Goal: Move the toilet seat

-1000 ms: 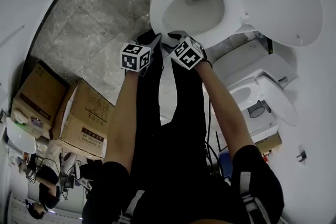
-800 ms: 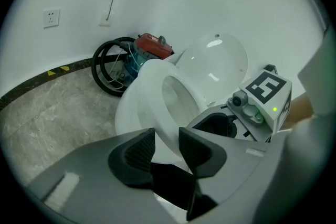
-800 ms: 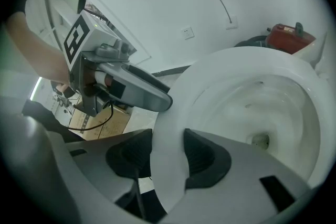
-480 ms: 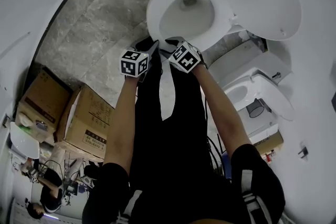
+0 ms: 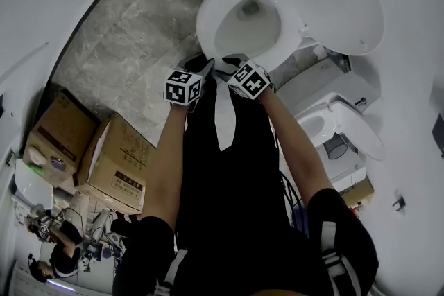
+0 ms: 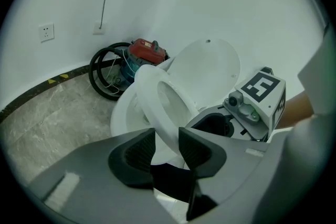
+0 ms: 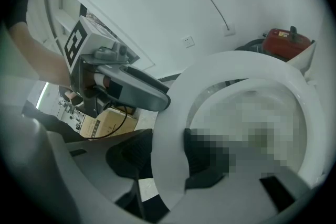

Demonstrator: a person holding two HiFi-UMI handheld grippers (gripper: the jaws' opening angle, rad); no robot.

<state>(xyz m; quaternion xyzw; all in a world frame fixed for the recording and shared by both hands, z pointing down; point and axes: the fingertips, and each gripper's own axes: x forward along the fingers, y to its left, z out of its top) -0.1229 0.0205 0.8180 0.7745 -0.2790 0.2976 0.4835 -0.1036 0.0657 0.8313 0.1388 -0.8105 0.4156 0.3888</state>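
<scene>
No readable text, labels or numbers.

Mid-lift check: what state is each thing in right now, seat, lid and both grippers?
White toilet seat ring: tilted up off the bowl, front edge clamped by both grippers.
White toilet lid: raised, standing open behind the seat.
Left gripper: shut on the seat's front edge.
Right gripper: shut on the seat's front edge.

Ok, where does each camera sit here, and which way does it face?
Head view: on the person's head, steeply down at the toilet seat; both forearms show.
Left gripper view: on the left hand-held gripper, looking along its jaws, shut on the seat rim.
Right gripper view: on the right hand-held gripper, likewise.
Shared: all three show the seat.
</scene>
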